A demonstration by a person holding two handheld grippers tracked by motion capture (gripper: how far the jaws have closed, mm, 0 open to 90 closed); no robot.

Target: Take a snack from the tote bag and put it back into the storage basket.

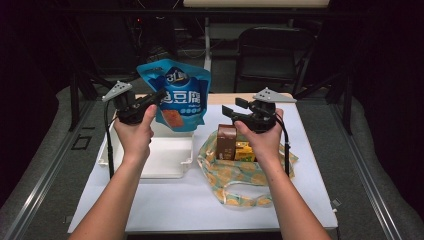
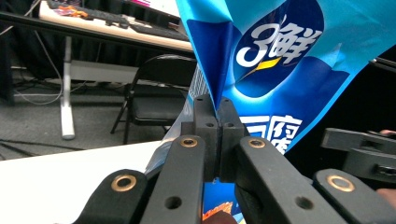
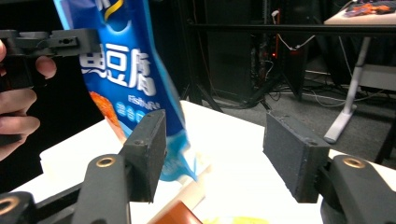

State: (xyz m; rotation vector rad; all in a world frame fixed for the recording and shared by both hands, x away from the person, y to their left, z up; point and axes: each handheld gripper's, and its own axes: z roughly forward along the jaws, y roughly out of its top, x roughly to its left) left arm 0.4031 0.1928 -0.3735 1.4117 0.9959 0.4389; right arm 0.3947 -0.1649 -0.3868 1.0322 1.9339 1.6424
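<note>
A blue snack bag (image 1: pixel 178 92) with white lettering hangs in the air above the white tray (image 1: pixel 165 160). My left gripper (image 1: pixel 159 96) is shut on the bag's left edge; in the left gripper view the jaws pinch a fold of the bag (image 2: pixel 280 56) at their tips (image 2: pixel 214 112). My right gripper (image 1: pixel 232 108) is held open over the patterned tote bag (image 1: pixel 250 177), a little to the right of the snack bag. In the right gripper view the jaws (image 3: pixel 219 156) stand wide apart with nothing between them, and the snack bag (image 3: pixel 126 79) hangs just beyond the left jaw.
The tote bag holds a brown carton (image 1: pixel 226 142) and a yellow box (image 1: pixel 244 150). Both sit on a white table (image 1: pixel 190 205). A folding chair (image 1: pixel 272 52) and a desk leg (image 2: pixel 67 88) stand behind the table. My right gripper (image 2: pixel 359 151) shows at the right edge of the left gripper view.
</note>
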